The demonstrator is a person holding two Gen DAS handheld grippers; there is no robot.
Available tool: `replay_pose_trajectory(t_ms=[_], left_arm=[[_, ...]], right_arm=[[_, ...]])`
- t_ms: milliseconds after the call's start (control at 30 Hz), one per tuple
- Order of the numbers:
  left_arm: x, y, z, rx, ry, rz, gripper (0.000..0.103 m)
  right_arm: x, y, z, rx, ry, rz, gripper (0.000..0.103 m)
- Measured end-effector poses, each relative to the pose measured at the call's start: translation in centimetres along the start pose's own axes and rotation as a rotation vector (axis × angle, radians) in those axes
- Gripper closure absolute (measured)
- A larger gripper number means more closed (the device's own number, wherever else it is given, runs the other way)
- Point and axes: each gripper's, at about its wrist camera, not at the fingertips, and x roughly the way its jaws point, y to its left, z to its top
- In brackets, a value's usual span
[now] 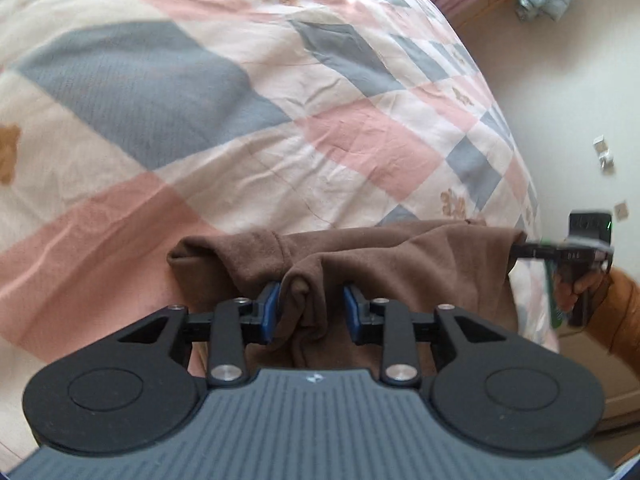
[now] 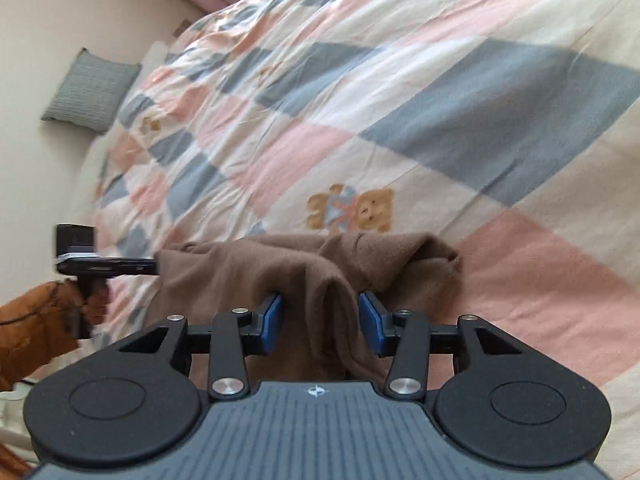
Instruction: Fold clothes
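While the brown garment [image 1: 360,256] lies bunched on the quilt [image 1: 240,120] just ahead of us, our left gripper [image 1: 311,308] and right gripper [image 2: 320,322] both sit partly open, a fabric ridge between each pair of blue pads, not clamped.

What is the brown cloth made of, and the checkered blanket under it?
The brown cloth looks like soft fleece or brushed knit: matte, fuzzy, with thick rounded folds. The checkered blanket looks like thin woven cotton: flat, printed, with fine sharp creases. Neither is certain from looks alone.
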Motion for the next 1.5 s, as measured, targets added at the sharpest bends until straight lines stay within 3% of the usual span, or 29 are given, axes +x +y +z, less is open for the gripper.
replay_pose_trajectory(t_ms=[100, 200, 367, 400, 433, 467, 500, 733, 900, 1033, 1100, 1133, 1233, 1300, 1400, 1500], left_arm=[[-0.4, -0.4, 0.0, 0.05, -0.02, 0.044, 0.073], [-0.5, -0.6, -0.1, 0.075, -0.045, 0.049, 0.073], [0.2, -0.9, -0.7, 0.112, -0.096, 0.045, 0.066], [0.4, -1.0, -0.8, 0.12, -0.1, 0.042, 0.067], [0.5, -1.0, -1.0, 0.133, -0.104, 0.046, 0.08], [0.5, -1.1, -1.2, 0.144, -0.115, 0.059, 0.092], [0.3, -1.1, -1.3, 0.138, -0.128, 0.058, 0.095], [-3.4, -0.5, -2.2, 0.041, -0.306, 0.029, 0.096], [0.0, 0.2, -1.8, 0.029, -0.221, 0.136, 0.095], [1.2, 0.1, -0.9, 0.029, -0.201, 0.205, 0.087], [0.7, -0.1, -0.4, 0.02, -0.212, 0.223, 0.079], [0.3, -0.2, -0.4, 0.015, -0.214, 0.244, 0.067], [-2.1, -0.3, -1.0, -0.028, -0.25, 0.29, 0.063], [-4.0, -0.5, -2.0, -0.079, -0.262, 0.286, 0.063], [-6.1, -1.2, -4.6, -0.162, -0.253, 0.21, 0.062], [-6.5, -2.2, -7.6, -0.224, -0.212, 0.145, 0.06]], right_arm=[[-0.5, 0.9, 0.4, -0.087, -0.034, -0.106, 0.047], [-1.7, 2.3, -0.2, -0.202, -0.096, -0.166, 0.044], [-1.2, 4.1, -1.6, -0.387, -0.096, -0.189, 0.042], [-0.9, 4.1, -1.8, -0.411, -0.082, -0.181, 0.045], [-0.8, 3.9, -1.9, -0.41, -0.083, -0.167, 0.063], [-0.6, 3.5, -1.8, -0.376, -0.086, -0.143, 0.089], [-0.5, 2.8, -1.6, -0.324, -0.087, -0.13, 0.093], [-1.5, -3.3, -0.4, 0.104, -0.135, 0.058, 0.095], [1.6, -5.7, 0.7, 0.304, -0.03, 0.041, 0.095], [2.2, -5.5, 1.5, 0.357, -0.035, -0.031, 0.095], [1.9, -4.6, 1.7, 0.341, -0.053, -0.082, 0.081], [1.4, -3.5, 1.6, 0.299, -0.07, -0.127, 0.069], [-0.2, 0.4, 0.7, 0.129, -0.146, -0.312, 0.045], [-1.5, 2.7, -0.8, 0.041, -0.196, -0.39, 0.043], [-2.6, 4.1, -3.5, 0.068, -0.213, -0.345, 0.043], [-3.1, 4.5, -6.9, 0.174, -0.189, -0.261, 0.043]])
